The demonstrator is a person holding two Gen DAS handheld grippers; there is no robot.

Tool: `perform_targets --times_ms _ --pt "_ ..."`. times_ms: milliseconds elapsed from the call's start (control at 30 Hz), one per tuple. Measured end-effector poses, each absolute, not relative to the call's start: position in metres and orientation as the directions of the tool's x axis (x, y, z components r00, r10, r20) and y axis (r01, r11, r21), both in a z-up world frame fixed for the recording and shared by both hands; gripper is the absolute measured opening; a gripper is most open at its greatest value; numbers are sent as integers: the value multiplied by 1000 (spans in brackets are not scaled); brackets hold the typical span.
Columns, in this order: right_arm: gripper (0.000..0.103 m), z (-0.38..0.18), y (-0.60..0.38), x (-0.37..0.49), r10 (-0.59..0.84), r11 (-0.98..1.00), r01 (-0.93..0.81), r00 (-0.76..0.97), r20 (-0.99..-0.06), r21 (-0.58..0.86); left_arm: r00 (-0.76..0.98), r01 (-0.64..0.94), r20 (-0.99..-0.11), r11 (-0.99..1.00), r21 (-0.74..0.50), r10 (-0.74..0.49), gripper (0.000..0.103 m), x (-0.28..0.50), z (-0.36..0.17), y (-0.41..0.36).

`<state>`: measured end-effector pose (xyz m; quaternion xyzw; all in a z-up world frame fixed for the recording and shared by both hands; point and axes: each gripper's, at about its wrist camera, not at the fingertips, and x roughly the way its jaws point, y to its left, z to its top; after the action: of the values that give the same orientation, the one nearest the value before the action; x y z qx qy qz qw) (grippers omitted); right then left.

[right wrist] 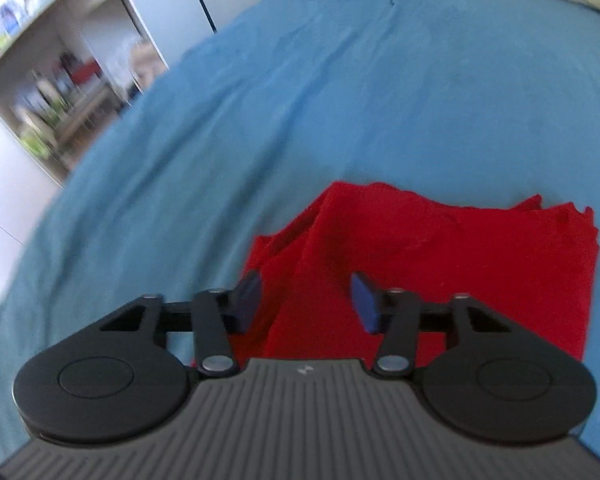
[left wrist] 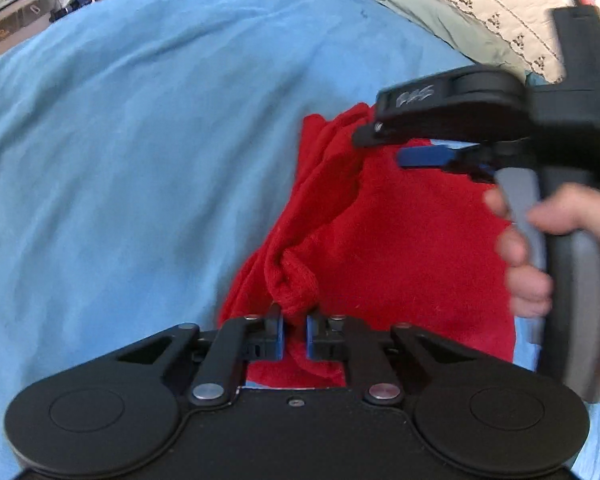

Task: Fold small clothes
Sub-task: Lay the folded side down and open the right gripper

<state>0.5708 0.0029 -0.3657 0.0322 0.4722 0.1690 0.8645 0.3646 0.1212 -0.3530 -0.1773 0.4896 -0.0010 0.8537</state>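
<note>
Setting: home bedroom. Evidence: bed under a blue sheet [right wrist: 340, 92]; cream quilted cover [left wrist: 480, 4] and grey-green pillow [left wrist: 432, 12] at its head; blurred open shelving [right wrist: 56, 92], apparently holding bottles and household goods.

**Surface and Material Findings**

The red knitted cloth garment [left wrist: 400, 240] shows a fuzzy, matt, loosely ribbed weave. The blue cloth bed cover [left wrist: 140, 140] is soft, matt and lightly creased. The black plastic left gripper [left wrist: 296, 338] has a smooth, dull finish with polished metal rivets and blue pads. The right gripper [right wrist: 306, 304] carries a grey ribbed plastic housing.
</note>
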Motion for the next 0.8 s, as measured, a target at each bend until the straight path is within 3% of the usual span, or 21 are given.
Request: perform_targets --times_ms 133,400,467,533,567,600,633,667,733,800 --pt "24 -373 8 569 246 961 -242 522 -817 135 533 -152 -828 943 -295 -173 8 360 -349 120" --pt "22 -364 15 565 333 933 -293 494 -804 206 528 -176 -836 944 -278 -148 7 344 -354 132" --pt "23 -376 11 568 349 930 -276 470 -811 241 518 -191 -839 934 -302 -165 13 347 -363 139" --pt "31 -377 3 569 382 920 -271 468 -797 282 517 -193 -835 925 -328 -189 18 350 -362 144" --pt "37 -373 -4 567 401 913 -270 469 -787 305 523 -189 -830 923 -336 -195 32 350 -357 145" --pt "57 -367 -10 565 417 908 -264 475 -775 326 540 -181 -820 925 -334 -191 45 348 -350 146" --pt "74 -360 -19 558 427 904 -256 494 -757 343 566 -173 -809 937 -304 -158 72 343 -339 145" --pt "78 -352 -29 550 428 904 -250 519 -740 347 594 -162 -795 949 -269 -123 84 339 -328 143" --pt "80 -335 -54 527 414 910 -249 554 -723 331 651 -97 -751 969 -229 -112 89 330 -304 139" --pt "82 -323 -78 499 377 926 -244 566 -733 288 662 -10 -728 969 -247 -179 89 328 -288 135"
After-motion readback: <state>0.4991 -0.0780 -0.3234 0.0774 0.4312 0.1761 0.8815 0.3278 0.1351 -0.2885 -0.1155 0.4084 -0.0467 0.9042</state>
